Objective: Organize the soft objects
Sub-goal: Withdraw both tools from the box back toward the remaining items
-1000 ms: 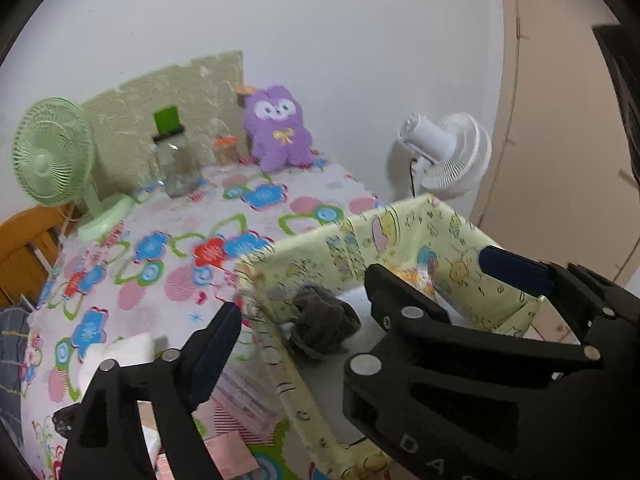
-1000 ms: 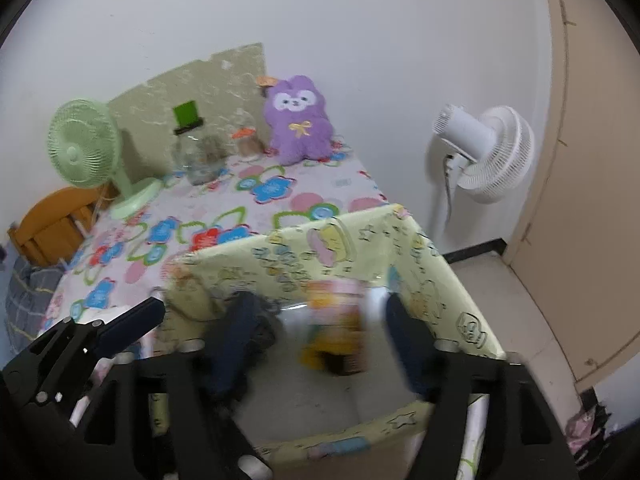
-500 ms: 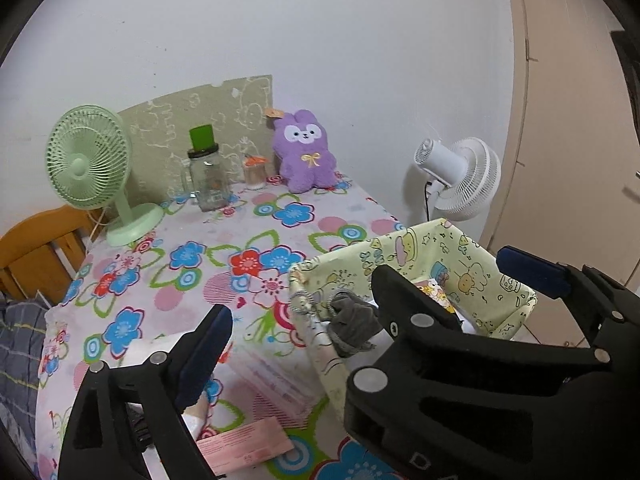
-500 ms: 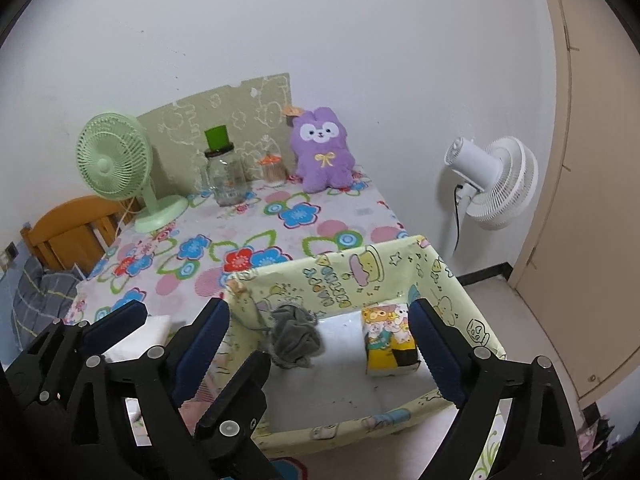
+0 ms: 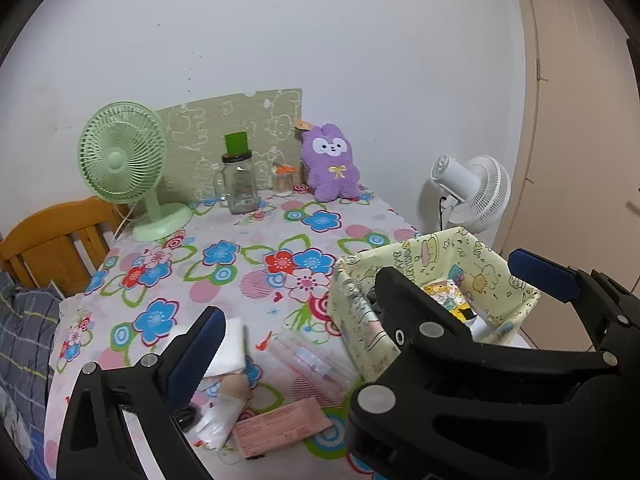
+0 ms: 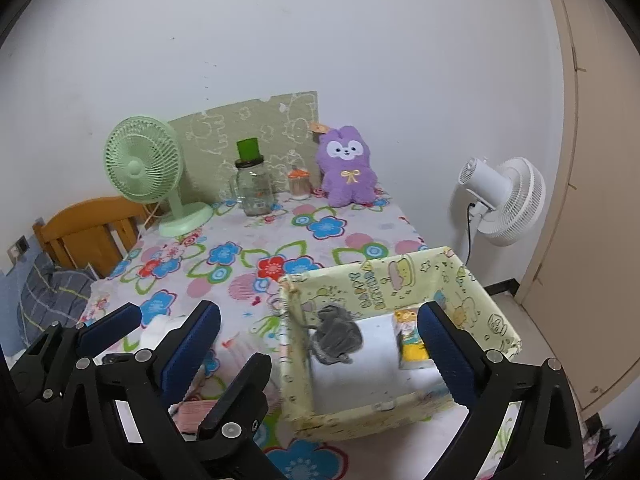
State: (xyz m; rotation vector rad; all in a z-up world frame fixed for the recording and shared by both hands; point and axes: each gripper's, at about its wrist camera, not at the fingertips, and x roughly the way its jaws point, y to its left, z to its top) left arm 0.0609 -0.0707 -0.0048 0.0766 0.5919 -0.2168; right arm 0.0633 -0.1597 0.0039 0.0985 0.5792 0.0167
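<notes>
Both grippers opening, empty, pulled back | sock, packet left in bin

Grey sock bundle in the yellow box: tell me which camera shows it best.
The right wrist view. There the grey sock bundle lies in plain sight on the floor of the yellow box, near its left wall. In the left wrist view a gripper finger hides almost all of it.
</notes>
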